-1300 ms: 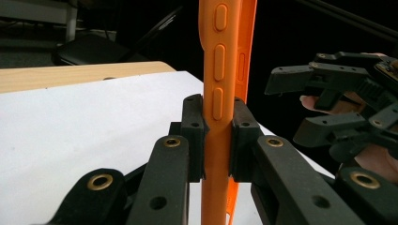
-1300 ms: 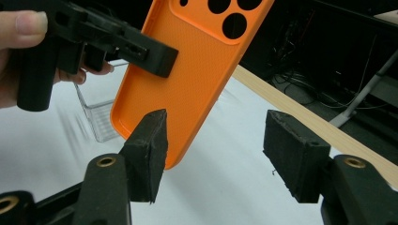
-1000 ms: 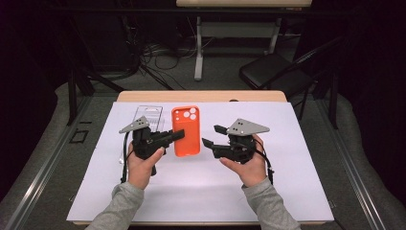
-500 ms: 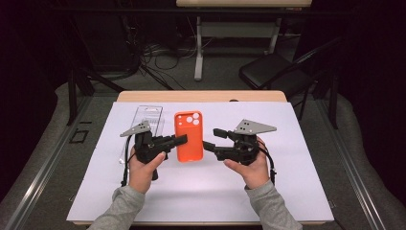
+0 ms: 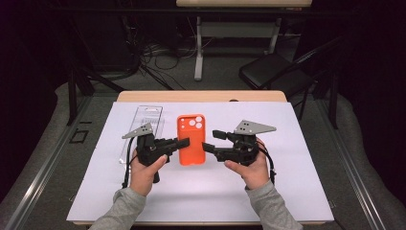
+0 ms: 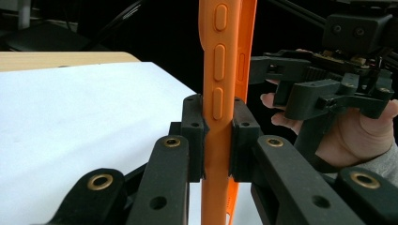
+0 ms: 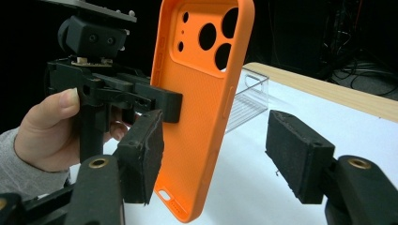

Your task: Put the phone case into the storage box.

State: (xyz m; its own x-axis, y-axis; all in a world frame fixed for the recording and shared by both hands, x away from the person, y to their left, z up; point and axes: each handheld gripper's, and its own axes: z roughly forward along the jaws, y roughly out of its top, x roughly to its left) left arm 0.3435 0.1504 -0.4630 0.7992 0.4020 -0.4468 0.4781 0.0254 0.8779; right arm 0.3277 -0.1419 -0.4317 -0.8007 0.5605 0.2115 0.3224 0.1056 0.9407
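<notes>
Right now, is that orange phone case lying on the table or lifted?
Lifted: the left gripper clamps the orange phone case by its edge, above the white table.

Clear plastic package [image 5: 143, 125] on white sheet [image 5: 297, 158], black chair [image 5: 275, 74] beyond wooden table [image 5: 201, 96]

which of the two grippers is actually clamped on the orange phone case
The left gripper: its pads pinch the orange phone case's edge. The right gripper's jaws stand apart, not pressing it.
</notes>
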